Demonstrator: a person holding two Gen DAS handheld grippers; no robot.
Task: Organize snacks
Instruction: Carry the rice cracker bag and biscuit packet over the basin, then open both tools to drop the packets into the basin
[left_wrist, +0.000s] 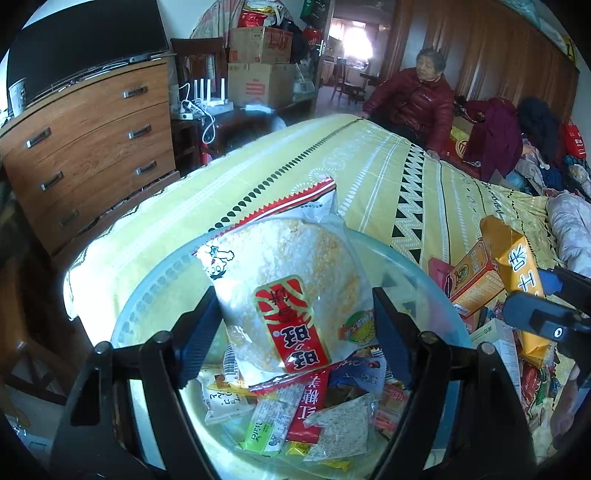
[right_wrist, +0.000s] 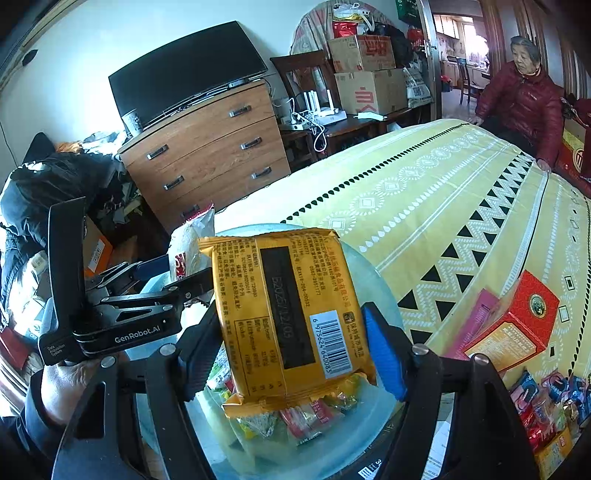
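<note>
My left gripper (left_wrist: 295, 332) is shut on a white rice cracker packet (left_wrist: 291, 280) with a red label, held above a clear plastic bowl (left_wrist: 155, 295) that holds several small snack packets (left_wrist: 295, 417). My right gripper (right_wrist: 291, 339) is shut on a yellow-orange snack packet (right_wrist: 284, 314), barcode side up, over the same bowl (right_wrist: 376, 280). The right gripper (left_wrist: 546, 314) and its packet (left_wrist: 517, 273) show at the right edge of the left wrist view. The left gripper (right_wrist: 184, 280) and the cracker packet (right_wrist: 188, 243) show at the left of the right wrist view.
The bowl sits on a bed with a yellow patterned cover (left_wrist: 369, 166). Orange-red boxes (right_wrist: 517, 321) and loose snack packets (right_wrist: 546, 402) lie to the right of it. A wooden dresser (left_wrist: 92, 147) stands to the left. A person in a red jacket (left_wrist: 417, 99) sits at the far side.
</note>
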